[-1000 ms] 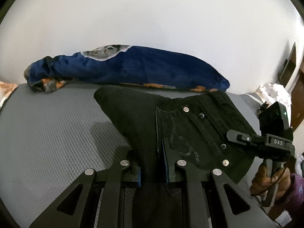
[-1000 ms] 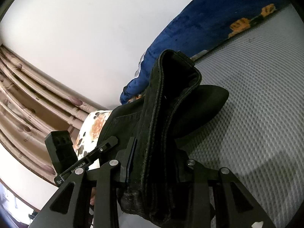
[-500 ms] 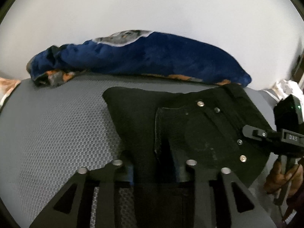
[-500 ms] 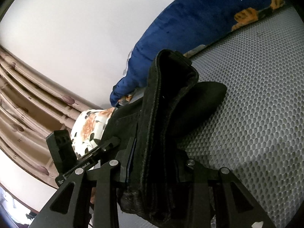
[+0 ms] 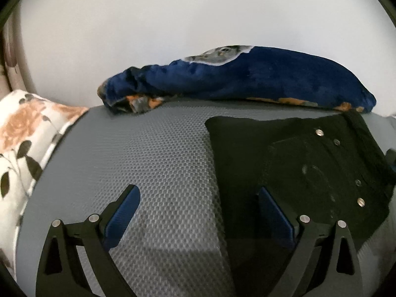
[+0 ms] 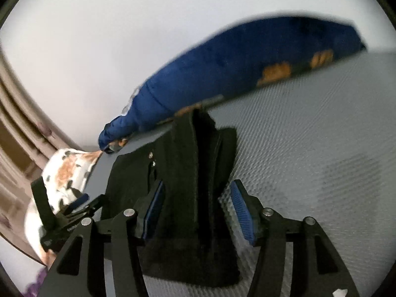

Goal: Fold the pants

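Note:
The black pants (image 5: 297, 168) lie folded on the grey mattress (image 5: 160, 153), with the rivets and pocket facing up. My left gripper (image 5: 198, 190) is opening wide just off their left edge. Its right finger (image 5: 272, 212) overlaps the cloth's edge, and its pads press on nothing. In the right wrist view a thick folded edge of the pants (image 6: 193, 173) stands between the opening jaws of my right gripper (image 6: 198, 188). The right pad (image 6: 241, 210) is clear of the cloth. The left gripper (image 6: 81, 204) shows at the lower left, beyond the pants.
A rolled blue blanket (image 5: 247, 79) lies along the white wall behind the pants. A floral pillow (image 5: 22, 143) sits at the mattress's left end. Bare grey mattress (image 6: 309, 136) stretches beside the pants. Curtain folds (image 6: 14, 123) hang at the far left.
Both grippers were shut on the pants and have let go. The left jaws spread wide and swung left of the cloth. The right jaws parted, and the pants have settled lower.

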A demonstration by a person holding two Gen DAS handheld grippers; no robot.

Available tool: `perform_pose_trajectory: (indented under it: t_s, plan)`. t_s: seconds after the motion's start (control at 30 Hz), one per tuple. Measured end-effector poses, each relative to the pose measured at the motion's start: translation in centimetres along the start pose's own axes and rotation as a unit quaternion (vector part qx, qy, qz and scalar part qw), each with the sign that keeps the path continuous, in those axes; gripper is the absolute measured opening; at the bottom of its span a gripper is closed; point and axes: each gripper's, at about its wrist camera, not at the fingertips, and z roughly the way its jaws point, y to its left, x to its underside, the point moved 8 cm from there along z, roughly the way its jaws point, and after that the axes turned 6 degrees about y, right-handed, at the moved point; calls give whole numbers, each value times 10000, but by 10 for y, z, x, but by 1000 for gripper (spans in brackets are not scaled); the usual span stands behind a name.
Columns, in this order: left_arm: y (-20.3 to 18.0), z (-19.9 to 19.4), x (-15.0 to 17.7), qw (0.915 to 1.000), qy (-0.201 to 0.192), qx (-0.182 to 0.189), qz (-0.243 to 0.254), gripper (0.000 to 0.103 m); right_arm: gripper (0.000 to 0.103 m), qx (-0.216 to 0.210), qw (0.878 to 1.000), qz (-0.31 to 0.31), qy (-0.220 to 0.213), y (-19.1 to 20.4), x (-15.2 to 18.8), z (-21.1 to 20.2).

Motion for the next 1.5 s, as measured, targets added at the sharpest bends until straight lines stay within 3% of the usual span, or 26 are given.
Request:
perform_pose_trajectory:
  t_s: [0.07,0.27,0.37,0.5,0.67,1.23,1.37,1.5]
  plan:
    - [-5,-9,2,10000,-10,28,11,96,68,194,9993,-270,-160,13,0,-17]
    - [-22,-53,9,9997,-217,56,-54,96,83,713,9898,-1144,-465,56,21,-55]
    - [-30,-73,15,9996,-264,8,-64,96,86,699,9883,-1259,-509,62,37,-68]
    - [-34,-97,26,9993,-251,-248,-139,99,87,521,9903,-1198,-465,77,56,-80]
    - [-36,-130,38,9983,-442,34,-382,100,90,421,9895,-1312,-442,92,73,-99]
    - [-40,-215,48,9950,-898,192,-382,103,92,118,9877,-1427,-624,118,94,-152]
    - [-40,-233,51,9919,-1088,417,-496,103,92,70,9873,-1463,-618,123,99,-160]
    - [-32,-243,54,9916,-1154,229,-533,103,92,34,9876,-1455,-595,125,105,-166]
